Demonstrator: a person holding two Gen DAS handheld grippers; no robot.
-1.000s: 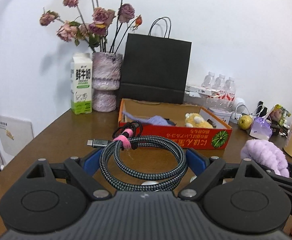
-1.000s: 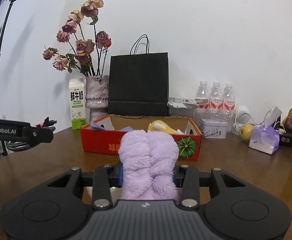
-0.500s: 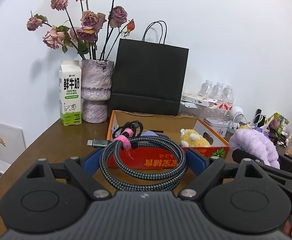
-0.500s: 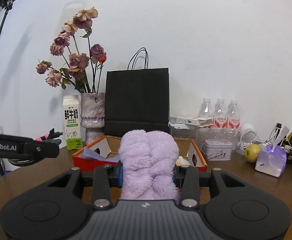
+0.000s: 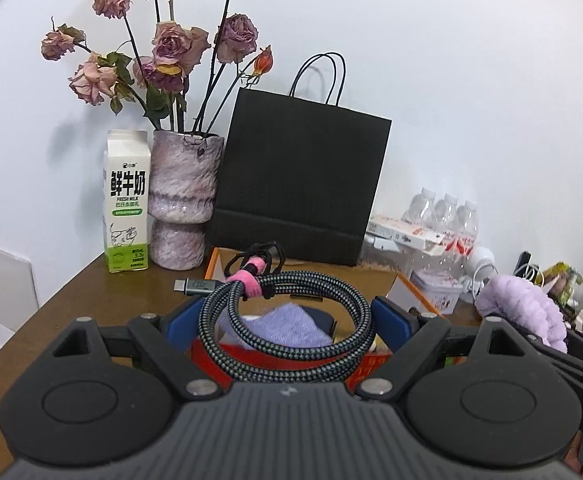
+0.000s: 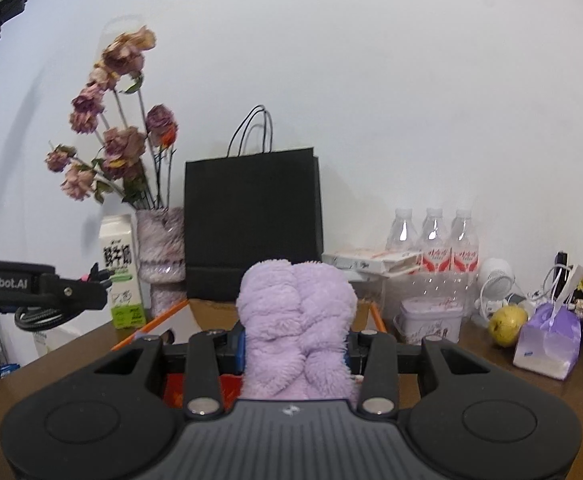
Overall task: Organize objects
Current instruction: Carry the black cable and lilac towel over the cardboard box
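Brown desk [image 5: 71, 300], cluttered. Both loads have come forward over the orange box [image 5: 371, 360]: left gripper [image 5: 287, 320] clenched on coiled cable [image 5: 287, 300], right gripper [image 6: 294, 346] on purple plush [image 6: 295, 320]. Drop-off looks next.

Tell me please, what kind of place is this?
Probably a home or small office corner: a brown table against a white wall, holding a vase of dried roses, a milk carton and water bottles.
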